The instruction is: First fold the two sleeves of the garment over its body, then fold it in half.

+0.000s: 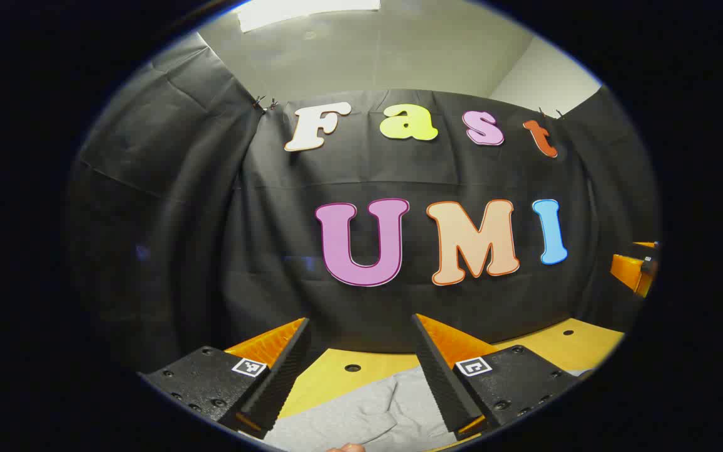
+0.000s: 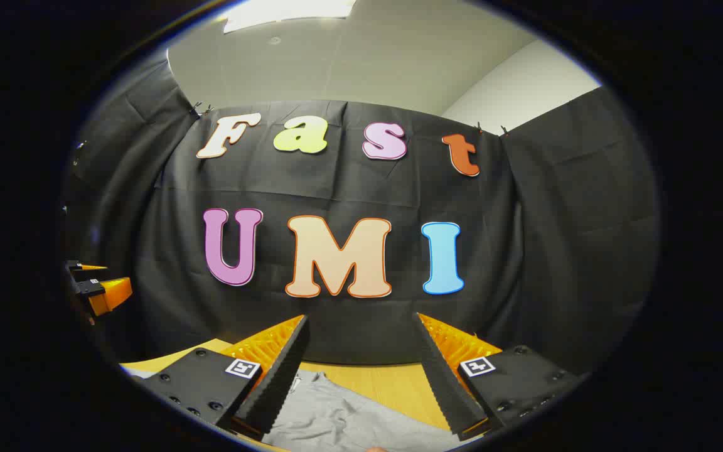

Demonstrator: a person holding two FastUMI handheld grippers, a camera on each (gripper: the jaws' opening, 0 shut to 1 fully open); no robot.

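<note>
A grey garment point(image 1: 361, 414) lies on the yellow table point(image 1: 330, 376) below my left gripper point(image 1: 361, 326), whose fingers stand wide apart with nothing between them. In the right gripper view the same grey garment point(image 2: 336, 417) shows, wrinkled, on the table point(image 2: 399, 383). My right gripper point(image 2: 361, 323) is open and held above the cloth. The right gripper point(image 1: 641, 270) appears far off at the right edge of the left gripper view. The left gripper point(image 2: 95, 285) appears at the left edge of the right gripper view.
The black cloth wall point(image 1: 399, 301) stands just behind the table's far edge. Small round holes point(image 1: 353, 368) dot the tabletop. A fingertip point(image 1: 346, 447) peeks in at the bottom of the left gripper view.
</note>
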